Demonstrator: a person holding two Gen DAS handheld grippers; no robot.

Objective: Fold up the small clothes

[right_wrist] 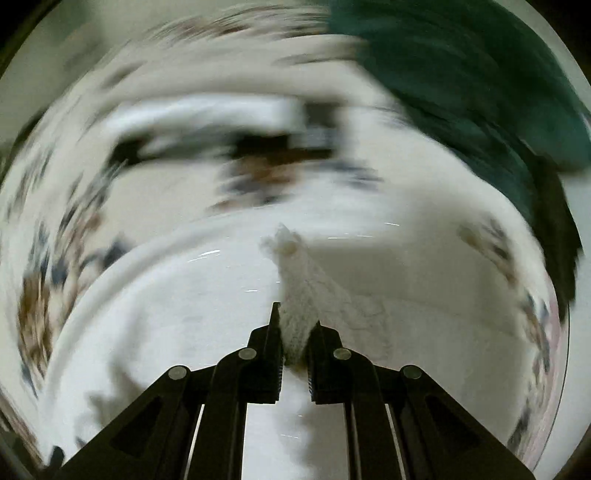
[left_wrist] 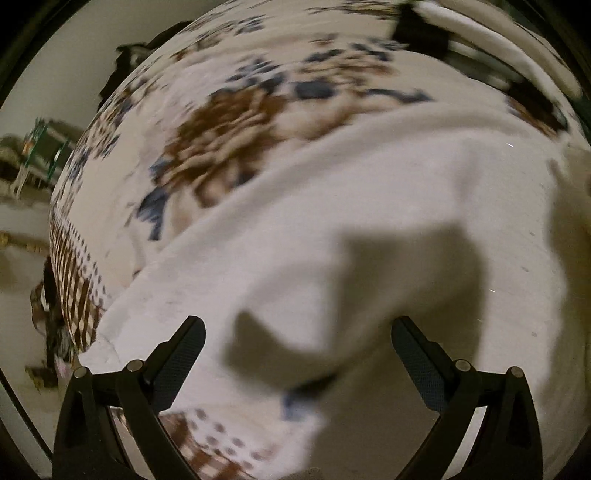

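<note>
A white cloth [left_wrist: 369, 206] lies spread on a bed with a floral brown-and-blue cover [left_wrist: 229, 122]. My left gripper [left_wrist: 297, 328] is open and empty, its jaws wide apart just above the cloth, casting a shadow on it. In the right wrist view my right gripper [right_wrist: 295, 325] is shut on a bunched corner of the white cloth [right_wrist: 299, 291], which sticks up between the jaws; the rest of the cloth [right_wrist: 184, 314] spreads below. The right view is blurred by motion.
A dark green cloth [right_wrist: 480, 85] lies at the far right of the bed. A black and white item [left_wrist: 436, 29] lies at the bed's far side. The bed's edge and the floor with clutter [left_wrist: 33, 155] are at the left.
</note>
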